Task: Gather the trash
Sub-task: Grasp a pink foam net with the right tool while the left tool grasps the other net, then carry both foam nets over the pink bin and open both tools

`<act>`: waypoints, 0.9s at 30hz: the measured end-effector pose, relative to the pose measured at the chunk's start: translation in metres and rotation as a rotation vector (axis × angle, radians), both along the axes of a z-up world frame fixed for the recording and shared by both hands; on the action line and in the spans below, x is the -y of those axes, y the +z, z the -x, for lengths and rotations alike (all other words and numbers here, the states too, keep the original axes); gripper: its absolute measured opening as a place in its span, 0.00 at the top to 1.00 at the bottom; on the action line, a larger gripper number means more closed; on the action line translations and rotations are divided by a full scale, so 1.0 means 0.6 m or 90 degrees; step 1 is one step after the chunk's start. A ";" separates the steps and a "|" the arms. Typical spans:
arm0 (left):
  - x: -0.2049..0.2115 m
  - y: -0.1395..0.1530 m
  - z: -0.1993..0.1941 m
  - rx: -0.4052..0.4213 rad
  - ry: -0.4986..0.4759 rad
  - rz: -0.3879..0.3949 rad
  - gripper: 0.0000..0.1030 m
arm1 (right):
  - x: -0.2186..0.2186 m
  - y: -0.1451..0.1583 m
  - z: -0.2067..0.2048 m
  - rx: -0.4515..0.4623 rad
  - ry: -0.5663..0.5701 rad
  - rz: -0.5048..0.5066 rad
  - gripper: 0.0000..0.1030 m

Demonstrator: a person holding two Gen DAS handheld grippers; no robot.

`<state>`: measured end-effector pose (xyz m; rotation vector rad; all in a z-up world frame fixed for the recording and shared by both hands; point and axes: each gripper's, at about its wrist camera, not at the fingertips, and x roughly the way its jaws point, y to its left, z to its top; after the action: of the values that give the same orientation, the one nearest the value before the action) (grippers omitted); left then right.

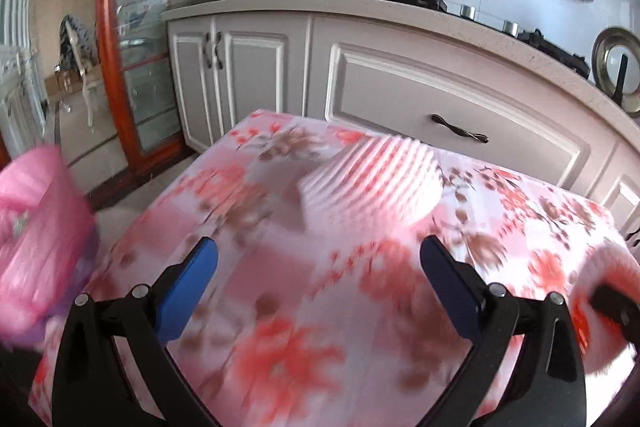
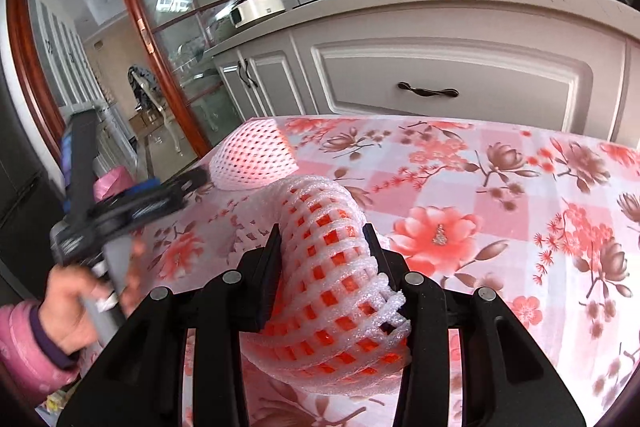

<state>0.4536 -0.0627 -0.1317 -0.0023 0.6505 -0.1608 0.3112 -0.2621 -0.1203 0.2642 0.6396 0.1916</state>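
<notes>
The right claw, black and angular, is clenched on a white foam mesh fruit sleeve, a soft tube of diamond lattice that arches up between the jaws above the table, the red of the cloth showing through its holes. The table wears a glossy cloth of pink checks and coral blossoms. Left of the sleeve, a hand in a pink quilted cuff grips the handle of the left claw, whose blue-padded jaws stand wide apart and released over bare cloth, blurred. Beyond the sleeve, toward the table's far left corner, lies a second white foam mesh net, rounded like a dome. The cloth to the sleeve's right is open as far as the table's far edge. Off the table's left edge, a pink plastic bag shows, blurred. Behind the sleeve runs a grey panelled cabinet with dark handles under a pale speckled worktop; left of it, a red-framed glass door.
</notes>
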 end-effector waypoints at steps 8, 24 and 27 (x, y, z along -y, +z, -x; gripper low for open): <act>0.063 0.004 -0.131 0.009 -0.054 -0.054 0.05 | 0.018 0.006 -0.008 0.016 -0.008 -0.024 0.63; 0.116 -0.045 -0.178 -0.056 -0.129 -0.015 0.59 | 0.031 -0.016 -0.022 -0.002 -0.028 -0.046 0.63; 0.107 -0.033 -0.161 -0.051 -0.119 -0.003 0.64 | 0.033 -0.010 -0.016 0.002 -0.033 -0.042 0.63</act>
<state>0.5503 -0.1266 -0.1514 0.0578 0.7310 -0.3413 0.3206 -0.2817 -0.1265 0.3444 0.6235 0.1638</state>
